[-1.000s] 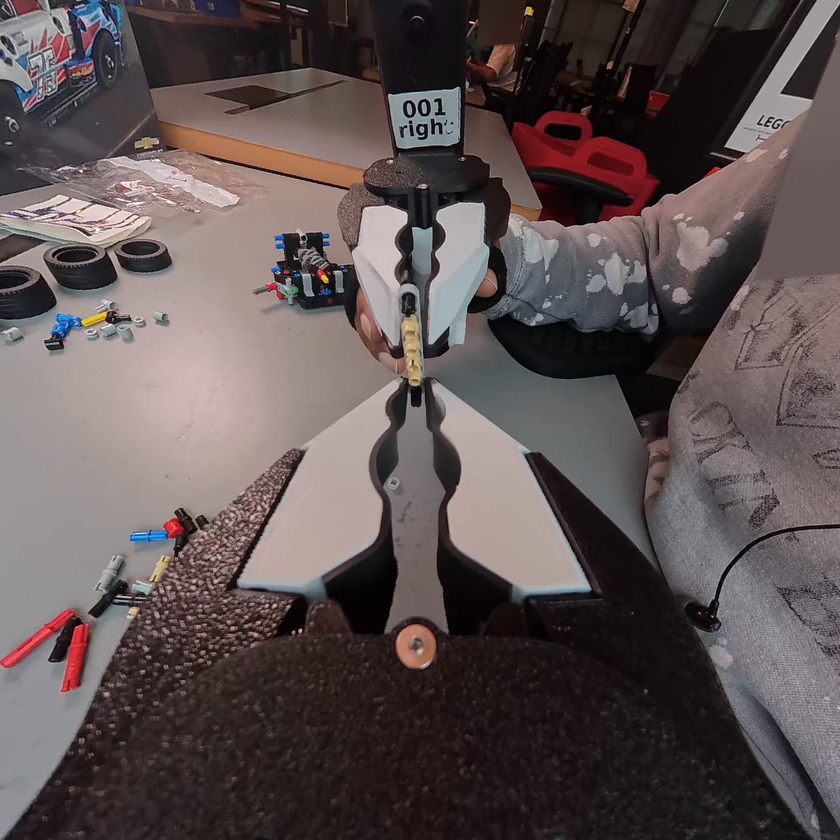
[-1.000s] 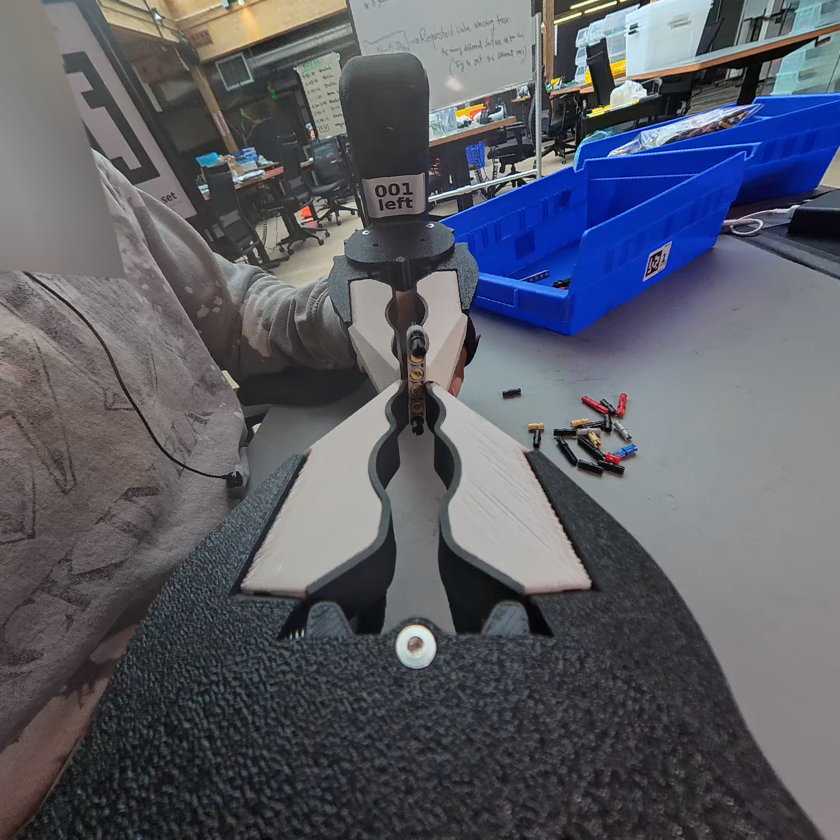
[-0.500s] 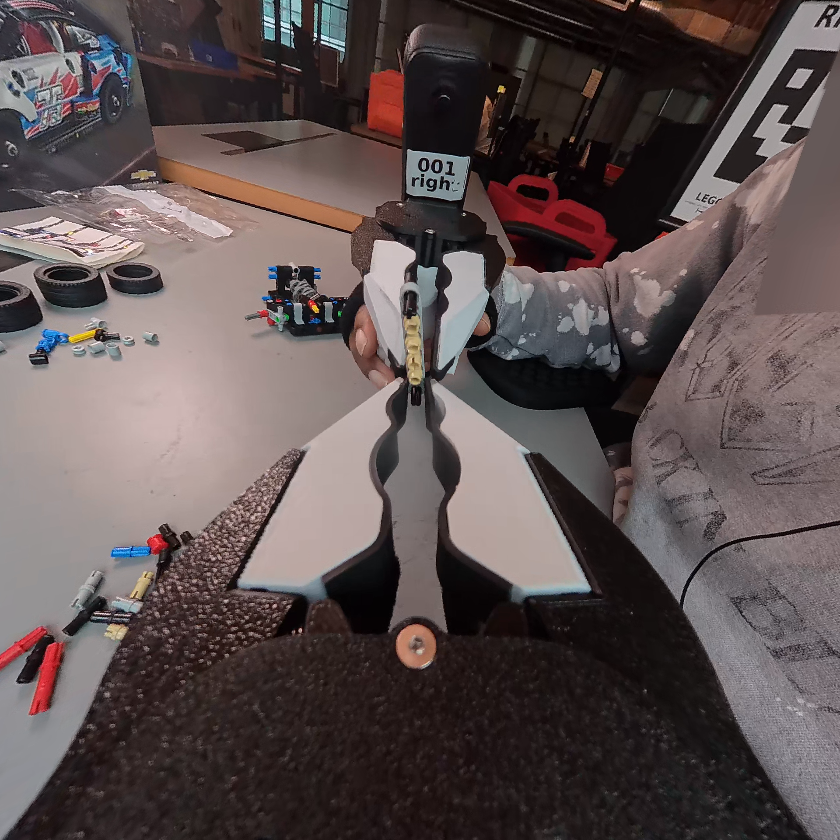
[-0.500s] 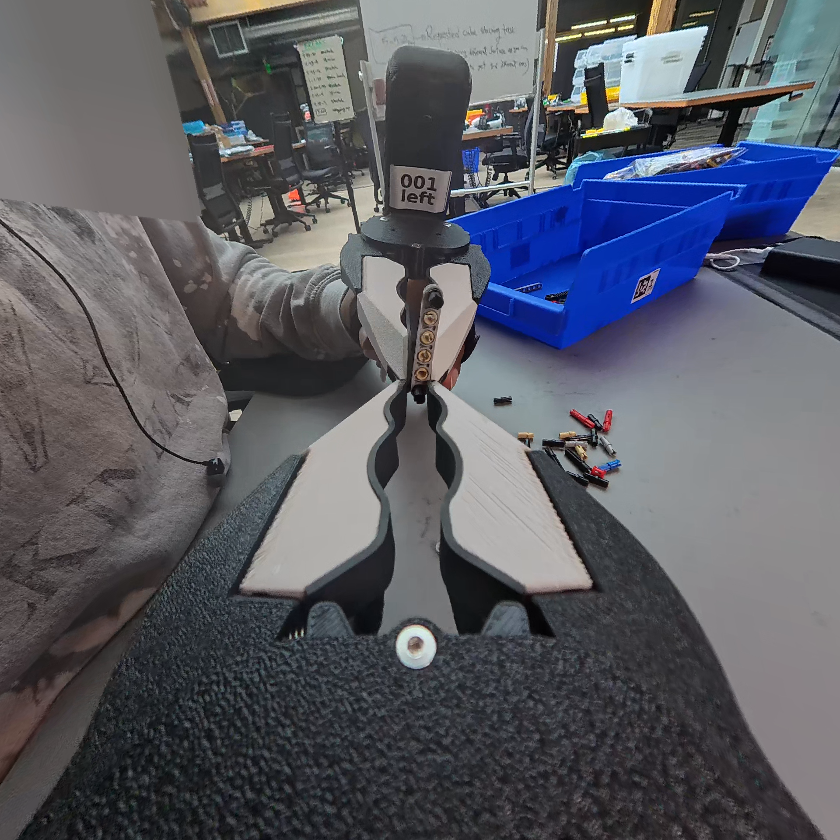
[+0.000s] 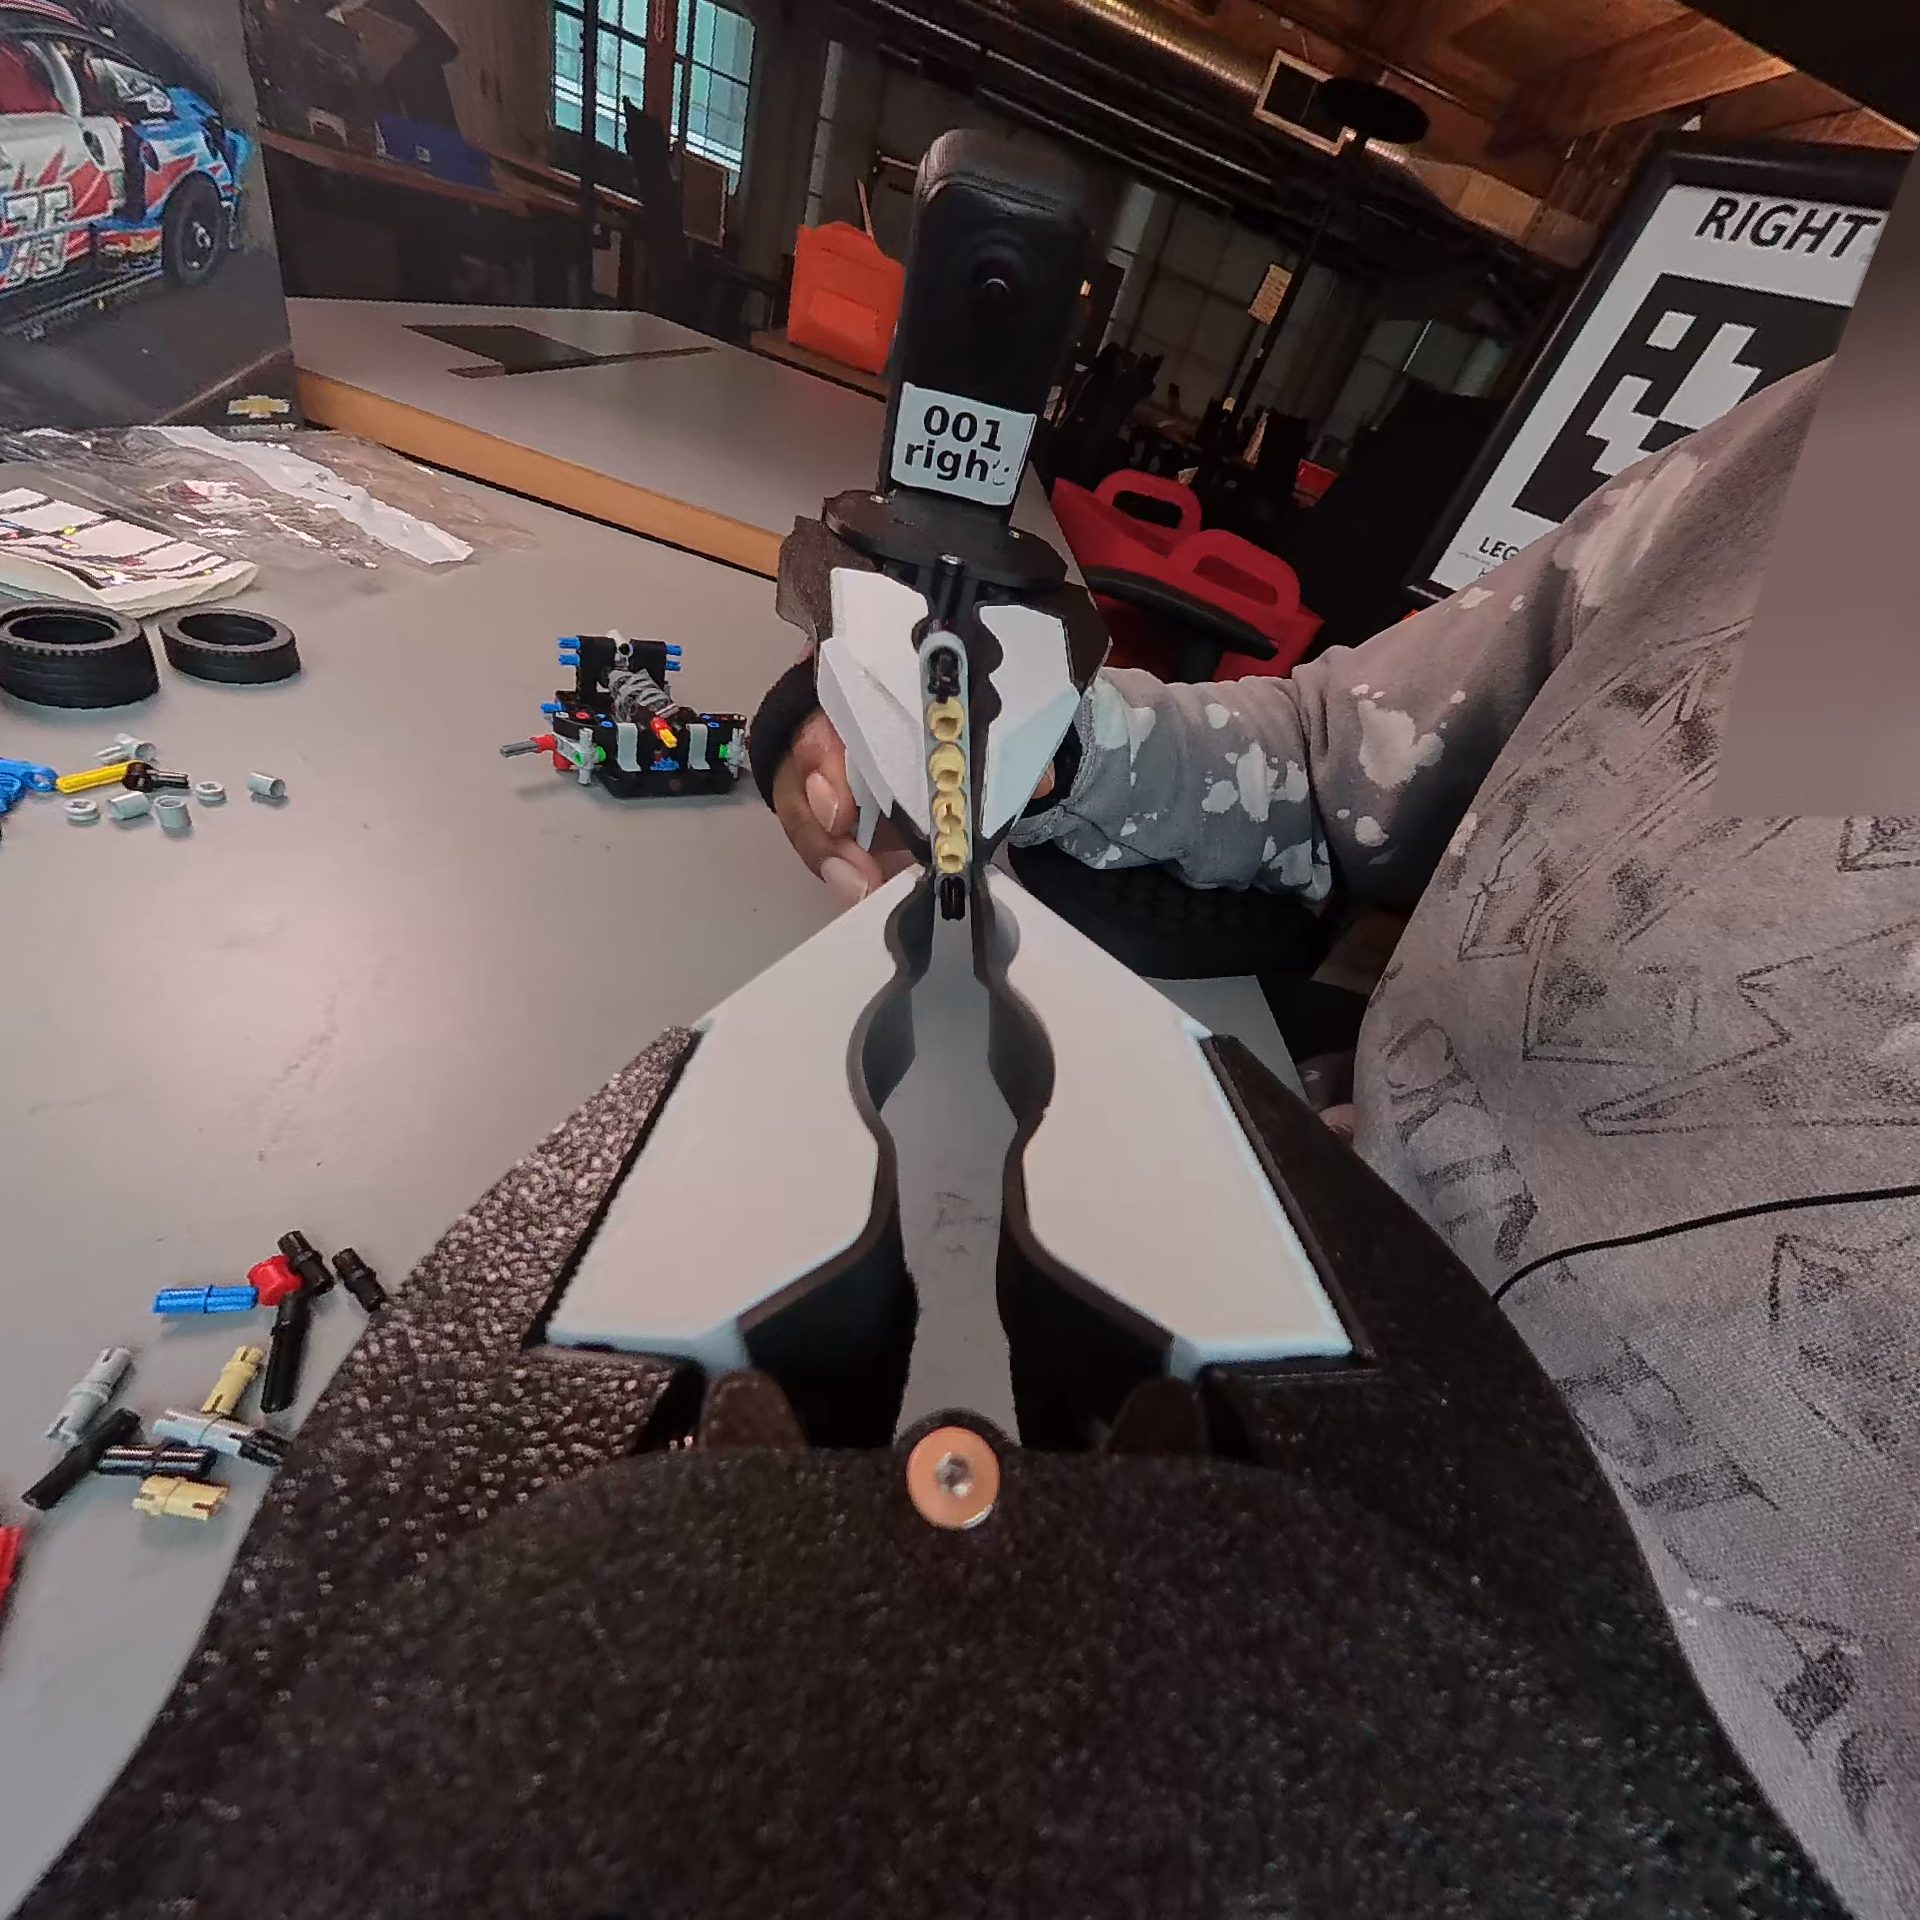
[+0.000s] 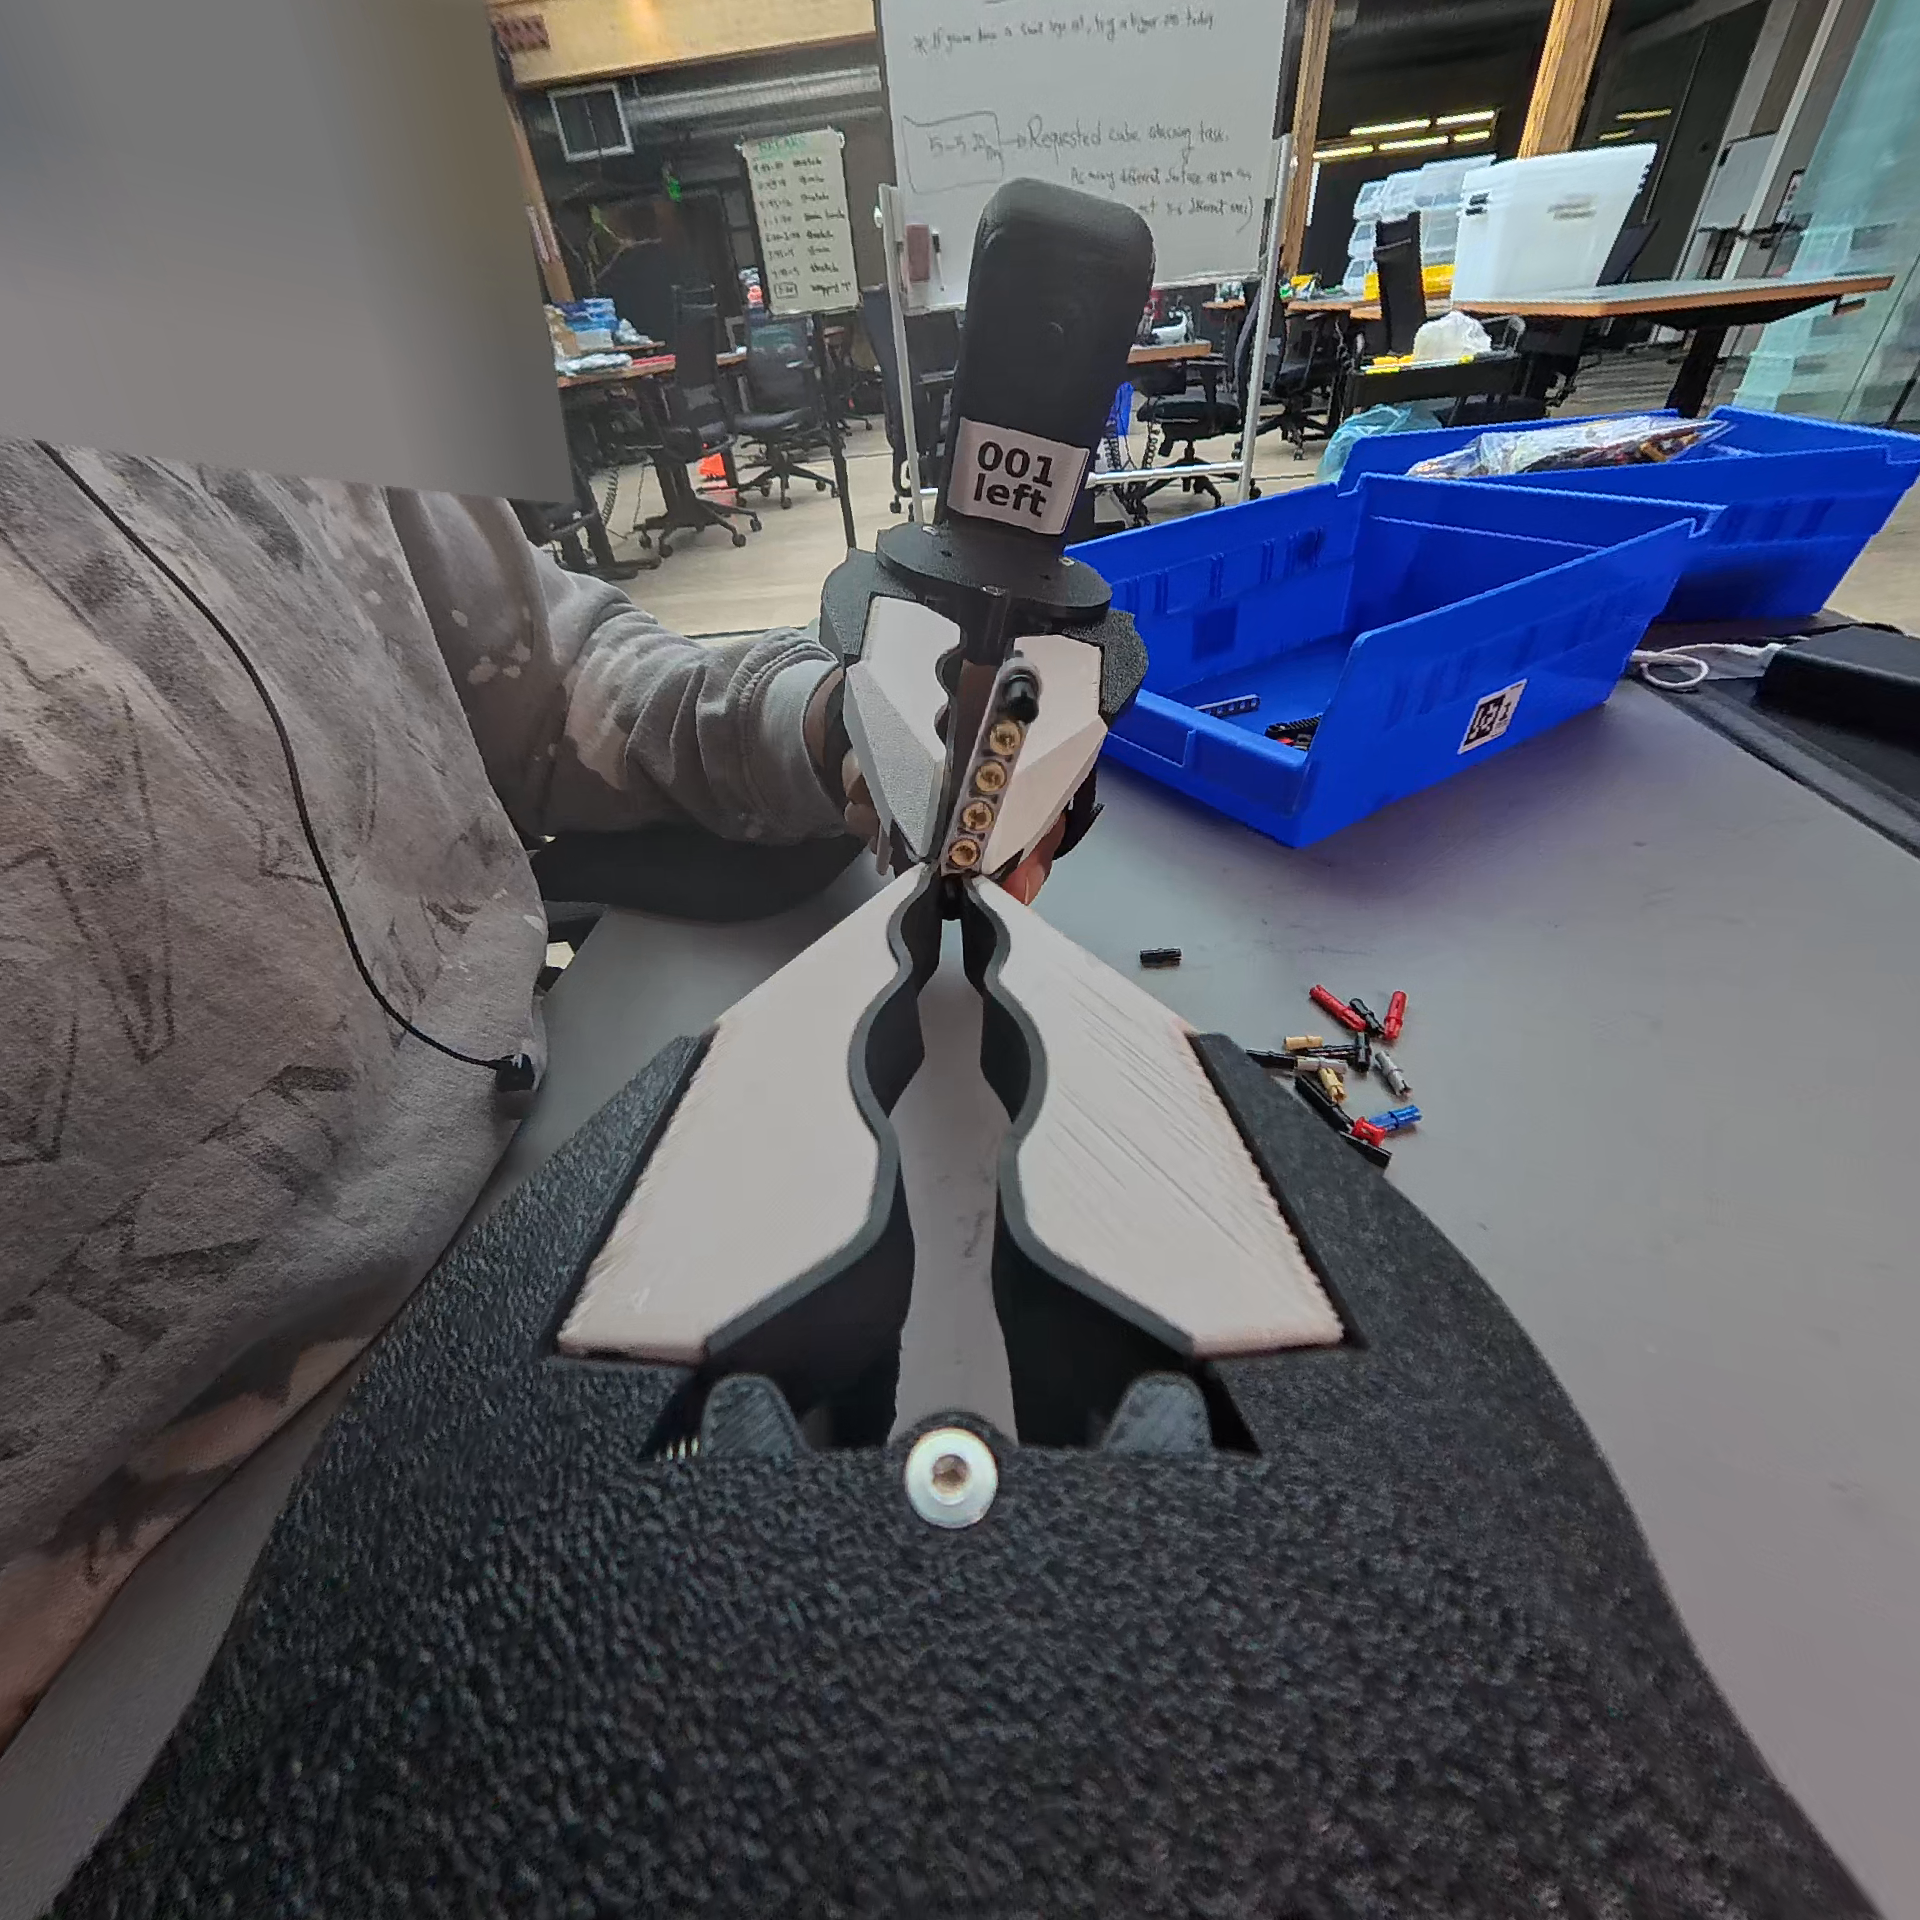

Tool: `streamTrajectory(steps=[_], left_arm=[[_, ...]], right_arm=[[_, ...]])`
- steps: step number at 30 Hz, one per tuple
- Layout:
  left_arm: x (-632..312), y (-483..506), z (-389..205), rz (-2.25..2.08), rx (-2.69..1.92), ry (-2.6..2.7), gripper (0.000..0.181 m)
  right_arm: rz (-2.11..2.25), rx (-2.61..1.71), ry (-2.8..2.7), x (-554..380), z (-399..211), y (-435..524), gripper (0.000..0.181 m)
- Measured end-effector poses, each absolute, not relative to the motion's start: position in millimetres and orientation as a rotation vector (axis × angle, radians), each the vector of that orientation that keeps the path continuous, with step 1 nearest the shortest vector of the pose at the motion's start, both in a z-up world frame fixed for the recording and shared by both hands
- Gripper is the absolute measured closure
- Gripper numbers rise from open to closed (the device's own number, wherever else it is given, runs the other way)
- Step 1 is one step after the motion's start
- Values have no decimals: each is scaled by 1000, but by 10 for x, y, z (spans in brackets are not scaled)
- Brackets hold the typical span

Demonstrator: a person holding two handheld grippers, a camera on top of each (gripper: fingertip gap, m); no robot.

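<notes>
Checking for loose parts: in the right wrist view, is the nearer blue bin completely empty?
No. The nearer blue bin holds a few small dark pieces lying on its floor near the front lip.

item: one slim grey beam [image 5: 948, 769], a toy building part with a row of holes. four holes in the middle carry tan pins; a black pin [image 5: 943, 673] sits in the top hole, and a black bit shows at the lower end. pose: upright, clear of the table, leaning slightly right in the right wrist view. held at its lower end, where the tips of my left gripper [image 5: 948, 902] and my right gripper [image 6: 948, 885] meet, both pinched narrow on it. which of them grips the black bit and which the beam itself i cannot tell.
</notes>
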State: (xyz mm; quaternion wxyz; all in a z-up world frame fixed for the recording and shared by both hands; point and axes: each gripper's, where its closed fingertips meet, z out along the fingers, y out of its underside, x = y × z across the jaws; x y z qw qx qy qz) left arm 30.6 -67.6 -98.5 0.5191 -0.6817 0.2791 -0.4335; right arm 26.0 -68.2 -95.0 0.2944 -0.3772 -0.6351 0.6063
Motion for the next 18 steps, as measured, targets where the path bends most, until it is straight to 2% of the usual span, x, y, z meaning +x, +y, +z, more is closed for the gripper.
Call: streamTrajectory(steps=[8, 10, 12, 15, 18], left_arm=[[62, -679, -868, -1041, -1598, 587, 175], [-214, -677, -805, -1012, -1579, 510, 178], [-110, -700, -852, -972, -1591, 569, 176], [97, -701, -804, -1036, -1569, 598, 175], [178, -700, -830, -1061, -1573, 611, 175]], right_arm=[[1603, -999, -1627, 388, -812, -497, 181], [1493, -1007, -1571, 431, -735, -297, 181], [1446, -1005, -1557, 322, -724, -348, 181], [1422, -1000, -1661, 212, -896, -566, 157], [1445, -951, -1667, 216, -842, -690, 157]])
